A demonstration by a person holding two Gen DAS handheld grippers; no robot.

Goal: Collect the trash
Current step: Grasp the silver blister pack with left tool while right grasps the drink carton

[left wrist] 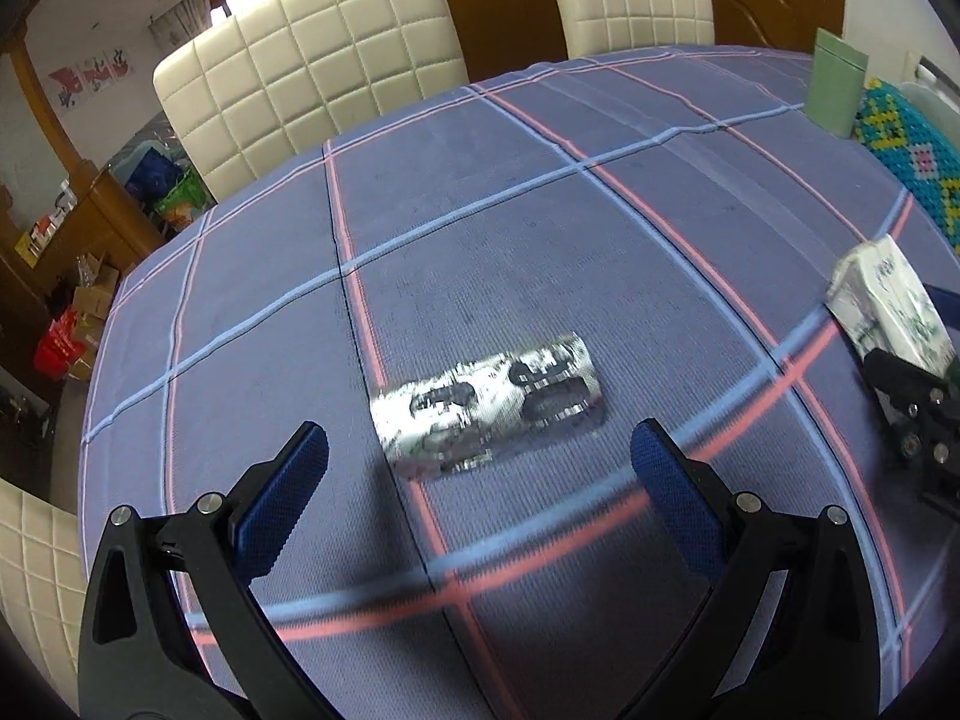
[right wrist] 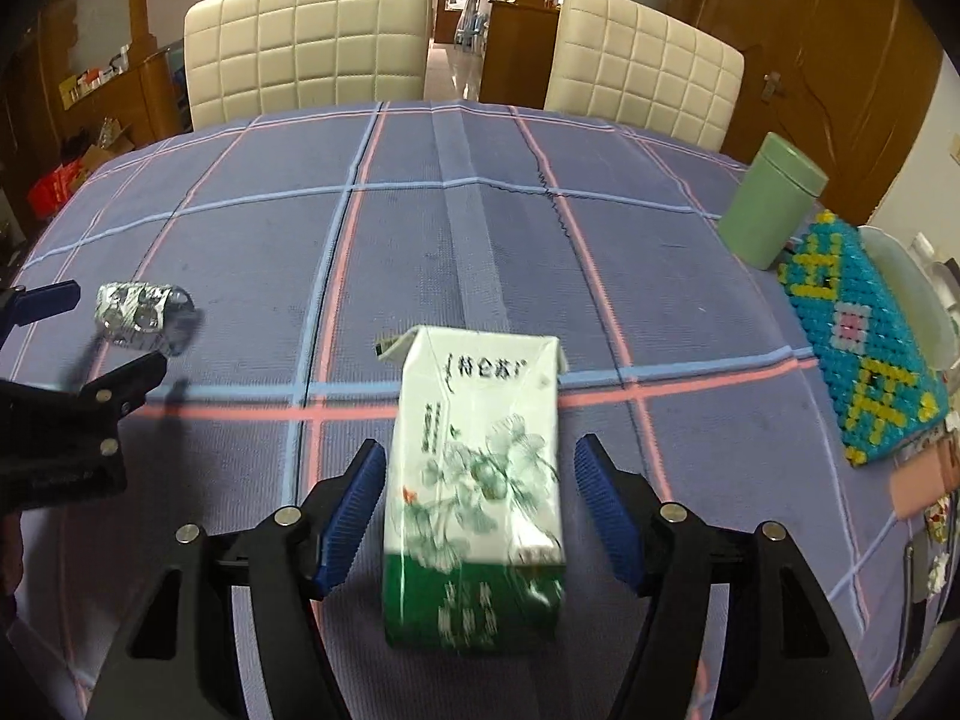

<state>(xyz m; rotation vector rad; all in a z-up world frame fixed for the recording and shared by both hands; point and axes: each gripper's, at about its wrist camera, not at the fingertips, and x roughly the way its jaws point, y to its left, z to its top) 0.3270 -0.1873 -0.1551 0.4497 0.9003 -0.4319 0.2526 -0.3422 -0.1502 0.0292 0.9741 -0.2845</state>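
Observation:
A silver foil blister pack lies flat on the plaid tablecloth, just ahead of my open left gripper; it also shows in the right wrist view. A white and green carton lies on the cloth between the spread fingers of my open right gripper, with small gaps to both pads. The carton also shows at the right edge of the left wrist view, next to the right gripper's black frame. The left gripper shows at the left of the right wrist view.
A green canister stands at the table's far right. A beaded blue and yellow box lies beside it, with small items at the right edge. Two cream padded chairs stand behind the table.

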